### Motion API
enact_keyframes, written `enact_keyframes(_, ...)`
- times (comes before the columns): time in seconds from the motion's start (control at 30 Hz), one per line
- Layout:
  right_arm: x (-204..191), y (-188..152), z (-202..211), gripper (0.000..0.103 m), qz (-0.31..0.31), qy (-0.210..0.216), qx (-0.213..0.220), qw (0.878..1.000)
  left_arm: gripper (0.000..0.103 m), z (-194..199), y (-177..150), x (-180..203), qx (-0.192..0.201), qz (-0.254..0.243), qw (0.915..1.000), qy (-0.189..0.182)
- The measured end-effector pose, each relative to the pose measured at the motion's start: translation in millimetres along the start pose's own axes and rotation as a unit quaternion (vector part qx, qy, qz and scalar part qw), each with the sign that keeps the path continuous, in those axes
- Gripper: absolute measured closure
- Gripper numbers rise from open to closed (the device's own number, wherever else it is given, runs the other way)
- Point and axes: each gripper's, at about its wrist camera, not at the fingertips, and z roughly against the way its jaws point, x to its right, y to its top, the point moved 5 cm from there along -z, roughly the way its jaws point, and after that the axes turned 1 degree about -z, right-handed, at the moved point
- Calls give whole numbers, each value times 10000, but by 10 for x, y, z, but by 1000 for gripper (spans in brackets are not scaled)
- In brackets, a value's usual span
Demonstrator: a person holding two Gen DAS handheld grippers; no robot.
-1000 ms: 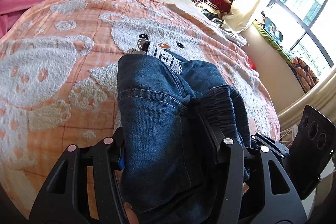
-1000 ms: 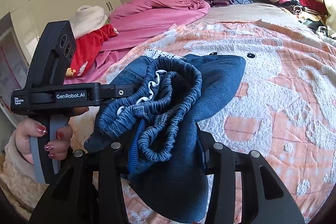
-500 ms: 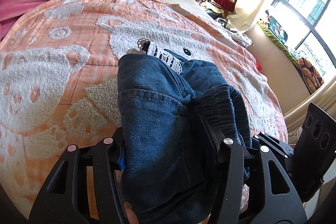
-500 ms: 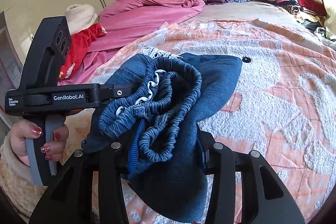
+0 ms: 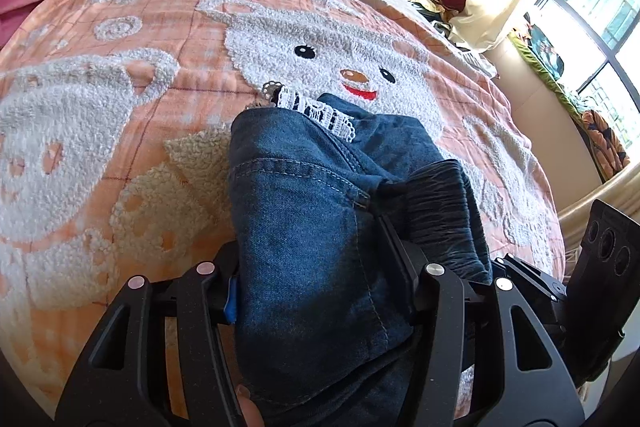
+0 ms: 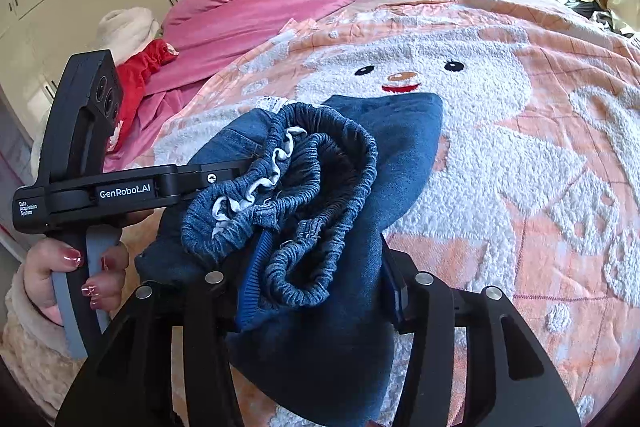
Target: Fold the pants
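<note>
Both tongs, left gripper (image 5: pixel 320 291) and right gripper (image 6: pixel 316 283), clamp the bunched denim pants (image 5: pixel 320 227) above the fuzzy peach blanket (image 5: pixel 120 75). Open bedding spreads far and right; the ruched waistband (image 6: pixel 288 187) curls up.

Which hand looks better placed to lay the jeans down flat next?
Probably neither alone: the left gripper and right gripper both clamp the jeans above the blanket.

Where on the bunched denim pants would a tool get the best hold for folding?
The elastic waistband: a thick gathered rim that gives the fingers a ridge to pinch. Come from the near side, along the bed. Both the left tool and right tool already clamp the pants near it.
</note>
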Motion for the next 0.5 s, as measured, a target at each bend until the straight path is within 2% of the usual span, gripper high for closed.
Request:
enact_keyframes(0.07,49,-45,-43,37,-44,-179,-168,9997,55,-32,-25,-37,-36,41,10000,9)
enact_keyframes(0.33,84,-107,-82,33,-94,-372,-231,9990,44,-80,-78,-107,-81,139,9999,11)
enact_keyframes(0.5,78,-87,-31,23,-135,-506,-216,9984,36,-37,-85,-115,-58,129,9999,29)
